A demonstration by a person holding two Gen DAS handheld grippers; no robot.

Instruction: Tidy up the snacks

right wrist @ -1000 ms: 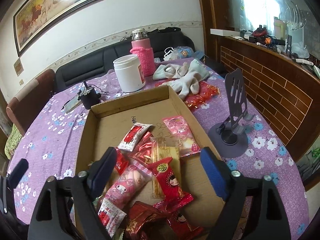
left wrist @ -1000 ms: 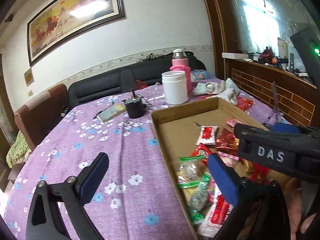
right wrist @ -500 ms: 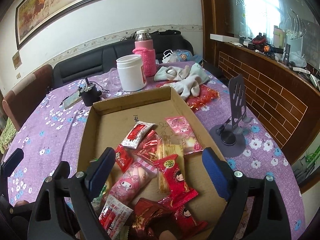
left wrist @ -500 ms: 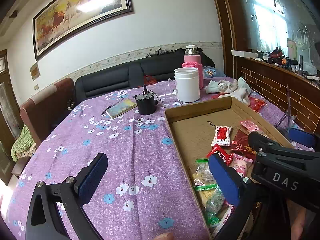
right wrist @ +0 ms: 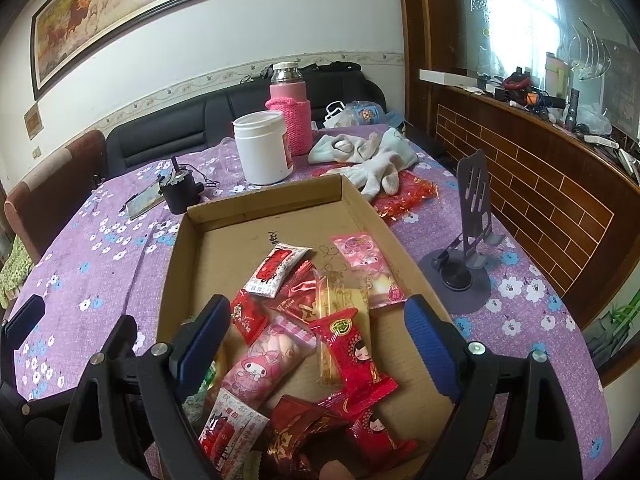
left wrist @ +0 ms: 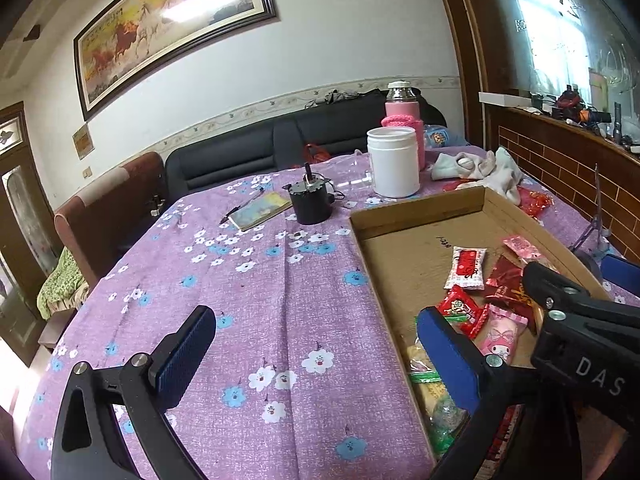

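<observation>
- While the snack packets lie just as they did a second ago, the left-wrist view has swung: the box now sits further to the right of the frame and more of the tablecloth fills the middle, so the left gripper has turned a little without reaching anything.
- Its blue fingers stand wide apart with nothing between them; one hangs over bare cloth at lower left, the other over the box's near left edge.
- Seen from its own camera, the right gripper is likewise spread wide and empty, poised above the heap, which shows slightly larger than before.
- Between its fingers lie the pink bunny packet and a red packet with a cartoon face; neither is touched.
- My reading: sorting has not begun, and both tools are lining up for a first pick.
- All the snacks sit in the cardboard box, bunched toward its near end at lower centre; the far half is bare card.
- Under it is a round table with a purple flowered tablecloth.
- Behind the box, in the middle of the frame, stand a white jar and a pink flask; a phone stand is at right.
- Further back are a dark sofa, a framed horse painting at upper left, and brick-patterned panelling at right.
</observation>
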